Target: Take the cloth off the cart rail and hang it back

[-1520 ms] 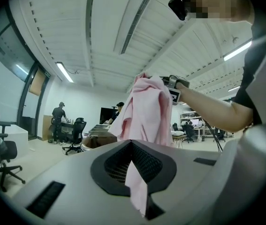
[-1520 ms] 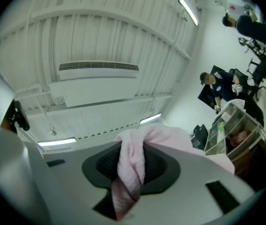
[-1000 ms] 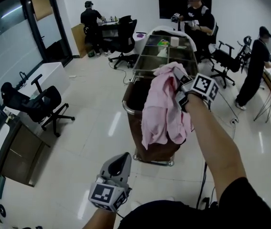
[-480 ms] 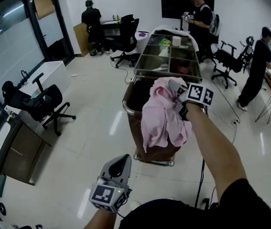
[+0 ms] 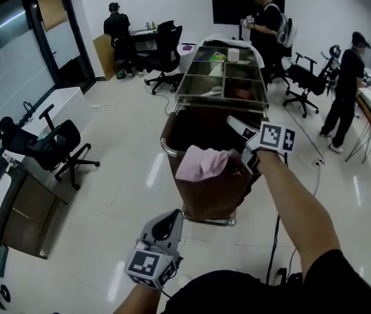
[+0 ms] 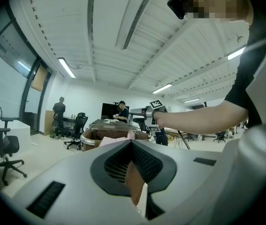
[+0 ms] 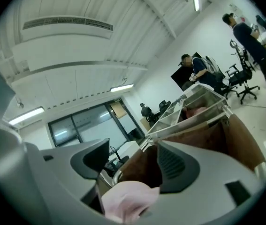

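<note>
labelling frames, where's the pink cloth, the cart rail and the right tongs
pink cloth (image 5: 201, 163), head view, middle of its bunched top
cart rail (image 5: 164, 141), head view, near left corner
right tongs (image 7: 133, 159), right gripper view, midway between the tips

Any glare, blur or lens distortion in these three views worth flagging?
Head view: fisheye bows straight lines; bright glare streaks on the glossy floor. Left gripper view: dark round vignette, mosaic patch at top. Right gripper view: same vignette; the pink cloth sits close and soft, the cart behind is sharper.
</note>
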`<state>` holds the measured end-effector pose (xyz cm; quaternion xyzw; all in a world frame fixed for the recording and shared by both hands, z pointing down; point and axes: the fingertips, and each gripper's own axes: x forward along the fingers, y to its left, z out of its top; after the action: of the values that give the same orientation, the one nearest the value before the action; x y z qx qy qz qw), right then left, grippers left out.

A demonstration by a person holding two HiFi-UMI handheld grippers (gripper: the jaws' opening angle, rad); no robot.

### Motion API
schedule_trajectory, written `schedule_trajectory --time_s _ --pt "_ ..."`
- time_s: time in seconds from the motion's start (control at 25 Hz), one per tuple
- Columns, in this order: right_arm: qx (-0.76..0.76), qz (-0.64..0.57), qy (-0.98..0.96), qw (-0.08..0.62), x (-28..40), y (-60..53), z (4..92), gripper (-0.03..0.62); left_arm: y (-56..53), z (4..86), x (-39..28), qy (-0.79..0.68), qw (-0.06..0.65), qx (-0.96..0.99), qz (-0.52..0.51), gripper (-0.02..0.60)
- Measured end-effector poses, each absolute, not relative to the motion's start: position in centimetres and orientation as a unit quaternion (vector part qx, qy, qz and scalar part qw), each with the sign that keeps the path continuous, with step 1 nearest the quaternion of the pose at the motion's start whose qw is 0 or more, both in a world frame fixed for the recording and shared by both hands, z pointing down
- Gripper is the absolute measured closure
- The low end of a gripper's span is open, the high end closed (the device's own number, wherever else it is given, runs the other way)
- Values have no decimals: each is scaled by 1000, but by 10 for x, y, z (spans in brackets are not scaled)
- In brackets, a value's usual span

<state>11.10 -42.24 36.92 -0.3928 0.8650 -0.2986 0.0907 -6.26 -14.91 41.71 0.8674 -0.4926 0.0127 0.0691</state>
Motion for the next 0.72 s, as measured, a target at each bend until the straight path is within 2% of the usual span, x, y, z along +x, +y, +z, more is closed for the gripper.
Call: schedule_trajectory --time_s 0.4,0.52,0.56,0.64,0.72 --pt "-383 -302 865 118 128 -396 357 284 -155 410 -53 -483 68 873 3 581" --pt "-380 -300 867 117 128 -388 356 321 -154 409 -49 -480 69 874 3 581" --pt "-381 -293 870 112 129 -384 354 357 -154 410 -48 -480 69 875 3 581" --pt "-386 -275 875 98 129 -377 353 512 -155 410 -46 -479 71 875 2 581" --pt "-390 -262 878 85 129 -369 355 591 -156 411 -44 -478 71 876 4 581"
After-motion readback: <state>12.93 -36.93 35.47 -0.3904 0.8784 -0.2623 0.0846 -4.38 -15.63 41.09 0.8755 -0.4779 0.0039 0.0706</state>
